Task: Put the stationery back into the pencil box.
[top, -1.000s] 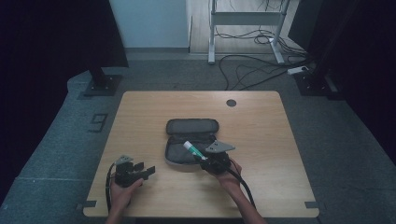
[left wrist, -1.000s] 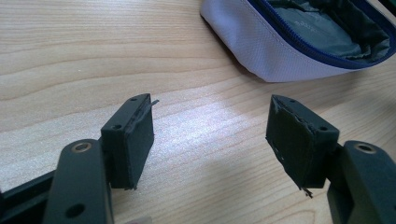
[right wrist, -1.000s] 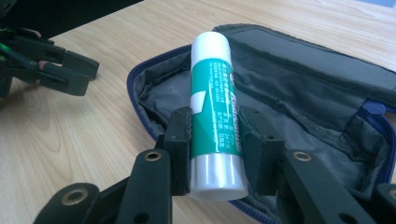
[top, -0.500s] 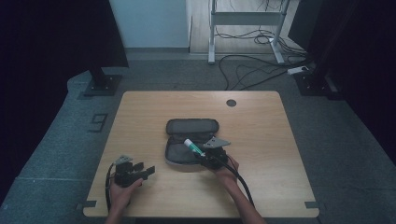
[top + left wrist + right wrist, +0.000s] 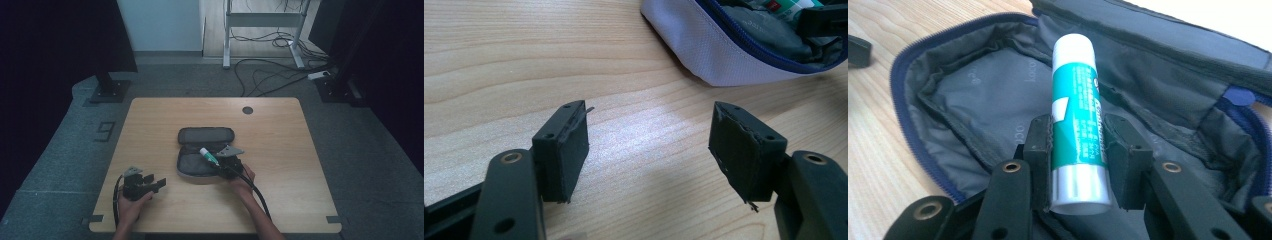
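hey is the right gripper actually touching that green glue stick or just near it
Touching. In the right gripper view the right gripper has both jaws pressed flat against the sides of the glue stick, no gap, holding it over the open pouch.

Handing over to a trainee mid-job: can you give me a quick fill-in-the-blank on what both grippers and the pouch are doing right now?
1. The right gripper is shut on the green-and-white ____.
2. The grey fabric zip pouch lies ____.
3. The left gripper is open over bare ____.

Missing words: glue stick; open; wooden table.
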Demonstrator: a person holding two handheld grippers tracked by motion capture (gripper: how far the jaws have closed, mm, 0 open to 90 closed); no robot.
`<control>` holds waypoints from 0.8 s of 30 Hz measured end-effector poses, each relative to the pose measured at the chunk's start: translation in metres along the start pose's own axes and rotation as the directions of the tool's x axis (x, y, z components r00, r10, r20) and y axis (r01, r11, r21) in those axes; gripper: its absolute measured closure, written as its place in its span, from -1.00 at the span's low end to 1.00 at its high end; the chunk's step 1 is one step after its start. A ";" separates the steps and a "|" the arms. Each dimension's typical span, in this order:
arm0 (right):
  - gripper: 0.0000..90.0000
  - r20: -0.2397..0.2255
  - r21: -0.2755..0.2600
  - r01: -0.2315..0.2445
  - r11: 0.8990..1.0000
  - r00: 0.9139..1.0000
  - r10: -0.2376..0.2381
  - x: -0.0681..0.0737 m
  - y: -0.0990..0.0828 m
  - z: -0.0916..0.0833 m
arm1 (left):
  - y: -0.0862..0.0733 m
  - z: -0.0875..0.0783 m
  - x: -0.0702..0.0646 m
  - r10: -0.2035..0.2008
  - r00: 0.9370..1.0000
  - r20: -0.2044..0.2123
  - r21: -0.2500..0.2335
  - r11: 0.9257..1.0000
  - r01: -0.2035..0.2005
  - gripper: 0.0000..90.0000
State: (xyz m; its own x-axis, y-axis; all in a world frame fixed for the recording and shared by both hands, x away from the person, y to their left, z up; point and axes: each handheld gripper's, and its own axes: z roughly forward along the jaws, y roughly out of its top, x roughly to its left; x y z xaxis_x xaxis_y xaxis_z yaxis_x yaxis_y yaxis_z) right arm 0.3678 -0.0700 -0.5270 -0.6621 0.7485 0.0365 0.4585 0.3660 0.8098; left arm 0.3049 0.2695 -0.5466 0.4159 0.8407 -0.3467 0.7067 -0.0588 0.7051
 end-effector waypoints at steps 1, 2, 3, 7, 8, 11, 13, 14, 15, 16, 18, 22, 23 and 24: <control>0.44 0.003 0.003 0.004 1.000 1.000 -0.004 0.000 0.000 0.000 | 0.000 0.000 0.000 0.000 1.000 0.000 0.000 1.000 0.000 -0.28; 0.44 0.007 0.005 0.003 1.000 1.000 -0.003 0.000 0.000 0.000 | 0.000 0.000 0.000 0.000 1.000 0.000 0.000 1.000 0.000 -0.28; 0.44 0.011 0.015 0.006 1.000 1.000 -0.006 0.000 -0.001 0.001 | 0.000 0.000 0.000 0.000 1.000 0.000 0.000 1.000 0.000 -0.28; 0.44 0.016 0.027 0.007 1.000 1.000 -0.007 0.000 -0.002 0.002 | 0.000 0.000 0.000 0.001 1.000 0.001 0.000 1.000 -0.001 -0.28; 0.44 0.018 0.032 0.006 0.999 1.000 -0.006 0.000 -0.002 0.003 | 0.000 0.000 0.000 0.001 1.000 0.002 0.000 1.000 -0.001 -0.28; 0.44 0.021 0.047 0.003 0.999 1.000 -0.004 0.000 -0.004 0.004 | 0.000 0.001 0.000 0.001 1.000 0.003 -0.001 1.000 -0.001 -0.28; 0.44 0.019 0.053 0.003 0.999 1.000 -0.004 0.000 -0.004 0.005 | 0.000 0.001 -0.001 0.001 1.000 0.004 -0.001 1.000 -0.001 -0.28; 0.44 0.021 0.060 0.003 0.998 1.000 -0.004 0.000 -0.004 0.005 | 0.000 0.001 -0.001 0.001 1.000 0.004 -0.001 1.000 -0.001 -0.28; 0.44 0.021 0.060 0.003 0.998 1.000 -0.004 0.000 -0.004 0.005 | 0.000 0.001 -0.001 0.001 1.000 0.005 -0.002 1.000 -0.001 -0.28; 0.43 0.023 0.063 0.003 0.998 1.000 -0.005 0.000 -0.004 0.005 | 0.000 0.001 -0.001 0.001 1.000 0.005 -0.002 1.000 -0.001 -0.28; 0.42 0.028 0.069 0.009 0.998 1.000 -0.011 0.000 -0.005 0.005 | 0.000 0.001 -0.001 0.001 1.000 0.005 -0.002 1.000 -0.001 -0.28; 0.27 0.032 0.060 0.009 0.998 0.999 -0.011 0.001 -0.006 0.004 | 0.000 0.001 -0.001 0.001 1.000 0.005 -0.002 1.000 -0.001 -0.28; 0.27 0.035 0.058 0.005 0.998 0.999 -0.007 0.001 -0.006 0.004 | 0.000 0.001 -0.001 0.001 1.000 0.004 -0.003 1.000 -0.001 -0.28; 0.25 0.035 0.049 0.001 0.999 0.999 -0.002 0.000 -0.006 0.003 | 0.000 0.001 -0.001 0.002 1.000 0.003 -0.003 1.000 -0.002 -0.28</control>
State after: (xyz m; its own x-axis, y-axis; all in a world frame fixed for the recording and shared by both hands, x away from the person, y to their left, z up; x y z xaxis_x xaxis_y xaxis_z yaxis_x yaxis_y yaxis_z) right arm 0.3668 -0.0702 -0.5333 -0.6418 0.7667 0.0139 0.4866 0.3932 0.7801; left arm 0.3050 0.2683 -0.5473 0.4191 0.8388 -0.3474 0.7041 -0.0586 0.7077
